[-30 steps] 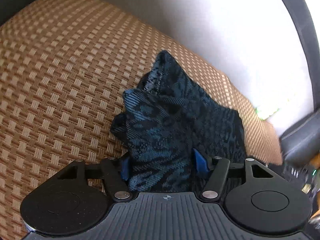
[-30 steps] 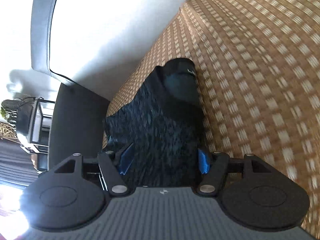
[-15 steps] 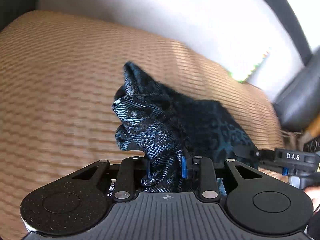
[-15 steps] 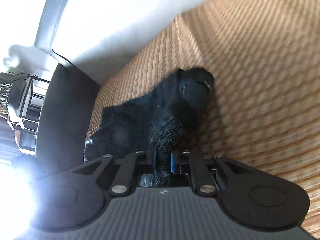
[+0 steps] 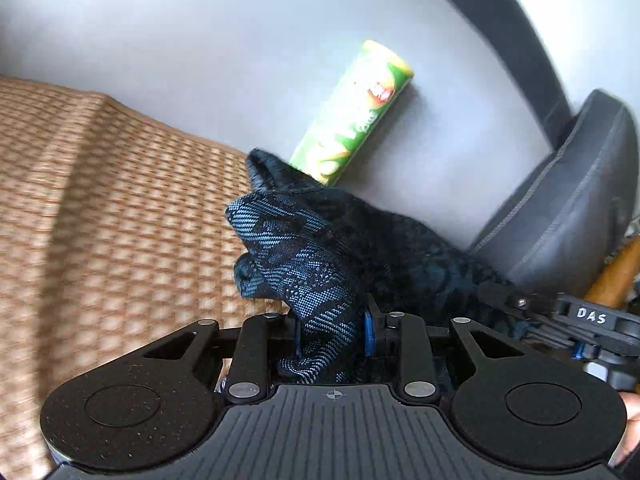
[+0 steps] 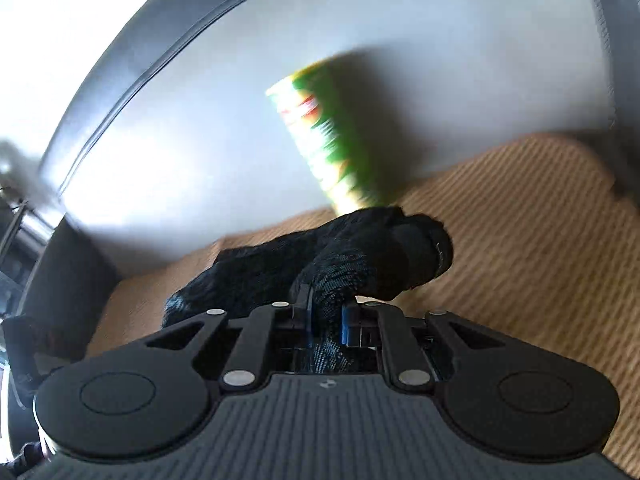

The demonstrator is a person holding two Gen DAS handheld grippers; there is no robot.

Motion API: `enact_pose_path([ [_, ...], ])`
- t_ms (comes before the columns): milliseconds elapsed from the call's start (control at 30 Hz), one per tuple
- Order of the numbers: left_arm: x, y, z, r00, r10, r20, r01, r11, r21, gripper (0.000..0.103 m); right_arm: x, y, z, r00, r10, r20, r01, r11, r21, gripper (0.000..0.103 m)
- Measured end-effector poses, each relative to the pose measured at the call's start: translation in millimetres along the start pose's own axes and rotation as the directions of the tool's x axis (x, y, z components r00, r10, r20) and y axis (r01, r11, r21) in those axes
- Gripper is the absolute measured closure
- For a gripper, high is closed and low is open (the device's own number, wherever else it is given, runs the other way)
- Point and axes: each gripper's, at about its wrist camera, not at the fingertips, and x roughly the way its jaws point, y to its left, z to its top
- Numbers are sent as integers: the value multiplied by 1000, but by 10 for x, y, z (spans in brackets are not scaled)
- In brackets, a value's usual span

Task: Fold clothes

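Note:
A dark blue patterned garment (image 5: 304, 256) hangs bunched over a woven tan mat (image 5: 100, 208). My left gripper (image 5: 332, 330) has a thick fold of it between its blue pads, which press on the cloth while the jaws are opening slightly. In the right wrist view the same garment (image 6: 368, 252) looks almost black, and my right gripper (image 6: 326, 320) is shut on another bunched fold of it. The rest of the cloth trails between the two grippers. How the cloth lies underneath is hidden.
A green snack can (image 5: 352, 112) (image 6: 336, 148) leans against the grey sofa back (image 5: 160, 40) just beyond the garment. A dark grey cushion (image 5: 560, 208) stands at the right end. The mat (image 6: 520, 240) stretches out to the side.
Both grippers have closed on folds of the garment and carried it across the mat toward the sofa back. The green can has come into view.

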Motion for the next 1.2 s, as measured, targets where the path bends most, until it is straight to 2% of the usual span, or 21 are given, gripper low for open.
enact_pose_path([
  [33, 167, -83, -11, 1000, 21, -5, -21, 1000, 2, 69, 54, -182, 48, 1000, -13, 7, 13, 1000, -6, 87],
  [67, 296, -116, -28, 999, 41, -11, -41, 999, -7, 67, 108, -364, 95, 1000, -25, 14, 25, 1000, -11, 78],
  [133, 363, 3, -82, 998, 63, -22, -64, 996, -59, 64, 306, -727, 36, 991, -127, -36, 129, 991, 46, 65],
  [200, 174, 47, -71, 998, 65, 9, -65, 996, -65, 55, 298, -1010, -48, 978, -203, -53, 208, 971, 114, 65],
  [233, 60, 21, -50, 996, 88, 30, -87, 996, -27, 50, 198, -1098, -110, 982, -189, -11, 189, 973, 130, 65],
  [300, -119, -71, 9, 986, 145, 80, -151, 986, 69, 50, 67, -1111, -157, 978, -203, 45, 198, 976, 91, 65],
  [333, -187, -123, 61, 982, 158, 102, -169, 979, 112, 50, 66, -1063, -124, 982, -181, 51, 177, 982, 68, 65],
  [400, -178, -289, 190, 982, 136, 130, -156, 975, 157, 50, 65, -965, -59, 989, -136, 60, 135, 991, 23, 65],
  [467, -126, -445, 295, 987, 87, 139, -114, 972, 204, 48, 151, -787, 29, 996, -67, 59, 69, 997, -23, 65],
  [533, 31, -562, 327, 989, 81, 123, -113, 954, 277, 47, 291, -609, 92, 998, -34, 56, 39, 996, -85, 65],
  [633, 491, -585, 227, 987, 157, 35, -160, 928, 336, 47, 648, -539, 97, 998, -61, 30, 64, 992, -104, 65],
  [667, 595, -578, 167, 983, 183, 13, -175, 917, 357, 47, 744, -570, 73, 997, -81, 10, 81, 992, -98, 61],
  [733, 612, -598, 51, 977, 211, 24, -202, 885, 420, 49, 868, -605, 7, 993, -116, -18, 114, 988, -105, 59],
  [767, 575, -611, 12, 976, 215, 27, -205, 876, 436, 48, 896, -610, -33, 991, -132, -26, 128, 985, -118, 62],
  [800, 453, -631, 8, 980, 199, 23, -190, 886, 423, 48, 923, -614, -74, 988, -148, -34, 143, 981, -132, 62],
  [867, 199, -666, -30, 985, 174, 15, -165, 902, 400, 44, 708, -532, -167, 993, -116, 10, 116, 986, -122, 59],
  [900, 110, -683, -92, 985, 172, 14, -164, 902, 399, 35, 585, -500, -248, 994, -105, 31, 108, 986, -125, 59],
  [967, 106, -663, -297, 981, 192, -9, -172, 896, 409, 34, 380, -447, -449, 995, -94, 45, 99, 986, -135, 53],
  [1033, 222, -579, -527, 973, 230, -16, -202, 883, 424, 35, 433, -456, -673, 992, -122, -5, 120, 982, -143, 53],
  [1100, 247, -577, -655, 970, 235, 64, -238, 858, 455, 32, 425, -443, -893, 990, -126, 55, 135, 970, -204, 53],
  [1200, 259, -564, -680, 966, 242, 94, -259, 875, 409, 30, 460, -357, -960, 983, -161, 89, 179, 951, -253, 53],
])
